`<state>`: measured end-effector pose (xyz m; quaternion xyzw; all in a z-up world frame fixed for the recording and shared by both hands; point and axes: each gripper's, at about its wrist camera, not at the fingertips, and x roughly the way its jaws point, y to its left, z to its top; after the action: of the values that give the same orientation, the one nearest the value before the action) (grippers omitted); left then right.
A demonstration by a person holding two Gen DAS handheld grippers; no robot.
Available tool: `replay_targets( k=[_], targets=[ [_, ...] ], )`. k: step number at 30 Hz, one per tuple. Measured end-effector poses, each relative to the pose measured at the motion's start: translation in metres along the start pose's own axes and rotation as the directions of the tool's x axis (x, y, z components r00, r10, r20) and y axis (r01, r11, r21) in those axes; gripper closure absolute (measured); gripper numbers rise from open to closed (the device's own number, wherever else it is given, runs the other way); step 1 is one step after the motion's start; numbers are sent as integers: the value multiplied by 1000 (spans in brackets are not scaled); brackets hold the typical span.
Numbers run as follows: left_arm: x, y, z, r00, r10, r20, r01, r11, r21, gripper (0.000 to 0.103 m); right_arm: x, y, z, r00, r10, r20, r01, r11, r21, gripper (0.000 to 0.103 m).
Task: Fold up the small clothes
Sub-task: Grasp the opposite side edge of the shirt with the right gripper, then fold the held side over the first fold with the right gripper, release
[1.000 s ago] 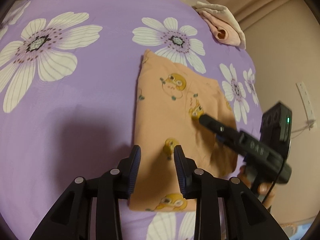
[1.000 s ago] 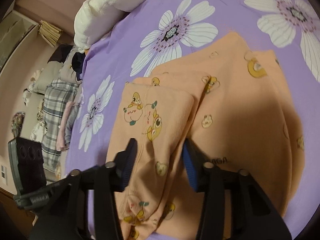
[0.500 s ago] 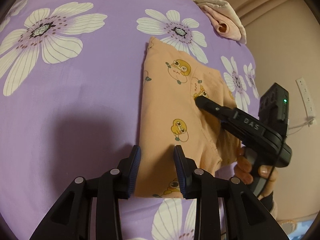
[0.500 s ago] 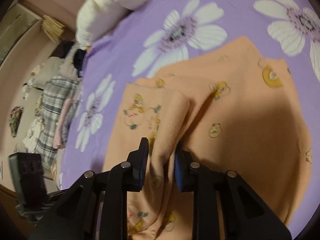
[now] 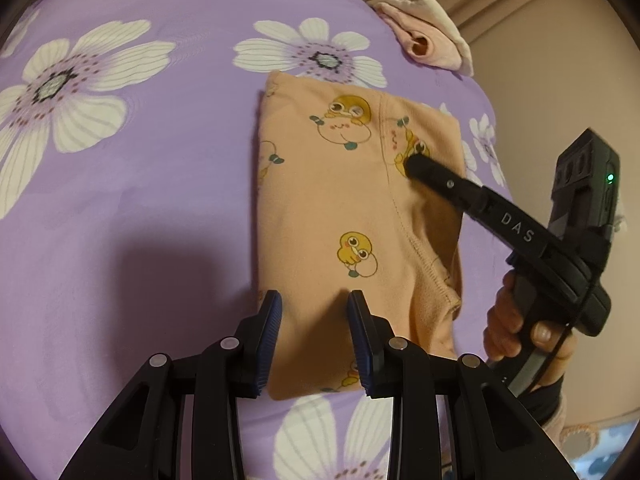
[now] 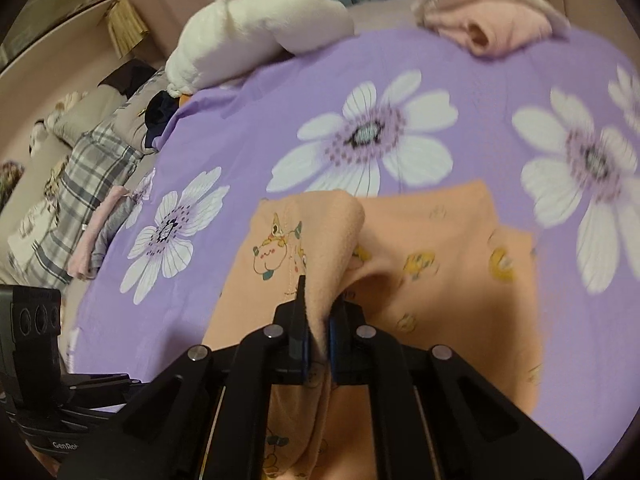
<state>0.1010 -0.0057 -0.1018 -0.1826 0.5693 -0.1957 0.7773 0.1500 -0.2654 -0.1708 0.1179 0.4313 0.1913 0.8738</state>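
A small orange garment printed with yellow ducks lies folded on the purple flowered bed sheet. My left gripper hovers open over the garment's near left edge, its pads apart with the cloth lying flat under them. My right gripper reaches in from the right, held by a hand. In the right wrist view its jaws are closing tight on a pinched-up fold of the orange garment; that fold stands up between the pads of the right gripper and lifts off the layer below.
A pink and cream cloth lies bunched at the bed's far edge. A white pillow and a plaid blanket sit beyond the left side of the bed. A beige wall stands to the right in the left wrist view.
The right gripper's pads went from open around the garment's sleeve part to clamped on it, and it rose and rolled, pulling up a fold. The left gripper stayed in place.
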Motion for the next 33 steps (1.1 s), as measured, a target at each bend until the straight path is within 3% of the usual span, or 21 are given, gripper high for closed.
replay_targets(
  k=[10, 14, 21, 33],
  targets=[
    [13, -31, 8, 999, -21, -29, 23, 998, 60, 72, -18, -21, 7, 1000, -11, 3, 11, 1000, 10, 95],
    [17, -43, 9, 999, -33, -35, 36, 996, 84, 72, -20, -43, 9, 999, 22, -24, -21, 998, 56, 95],
    [29, -66, 10, 997, -41, -65, 50, 988, 143, 72, -30, -67, 8, 1000, 29, 1, -29, 991, 129, 95],
    [56, -105, 1, 992, -46, -116, 74, 966, 247, 72, -19, -90, -2, 1000, 9, -28, -4, 986, 169, 95]
  ],
)
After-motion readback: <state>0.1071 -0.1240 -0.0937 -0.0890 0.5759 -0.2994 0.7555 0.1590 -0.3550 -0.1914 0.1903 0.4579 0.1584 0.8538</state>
